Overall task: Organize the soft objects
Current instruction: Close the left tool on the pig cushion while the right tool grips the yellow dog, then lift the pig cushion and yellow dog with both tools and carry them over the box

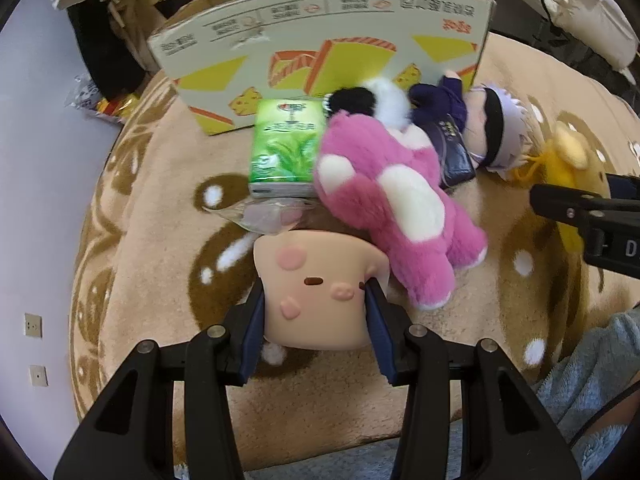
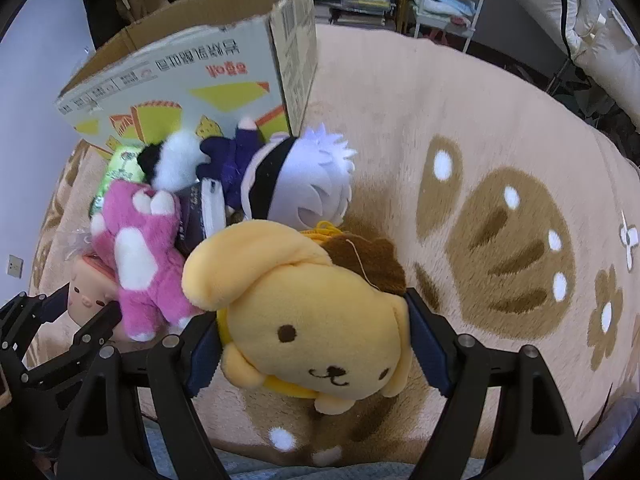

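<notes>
Blanket point(image 2: 460, 120): beige plush with brown prints, under everything.
Cardboard box point(image 1: 320, 52): stands open at the far edge, toys piled against its printed side.
Pink plush point(image 1: 384, 208): lies beside the green tissue pack point(image 1: 286, 148), overlapping the white-haired doll point(image 2: 296, 184).
Yellow dog plush point(image 2: 316, 320): near the camera, in front of the doll.
Right gripper point(image 2: 316, 344): jaws wide, pads clamped on the dog's head.
Peach face toy point(image 1: 316, 284): on the blanket, touching the pink plush.
Left gripper point(image 1: 314, 308): pads pinch the peach toy's sides.
</notes>
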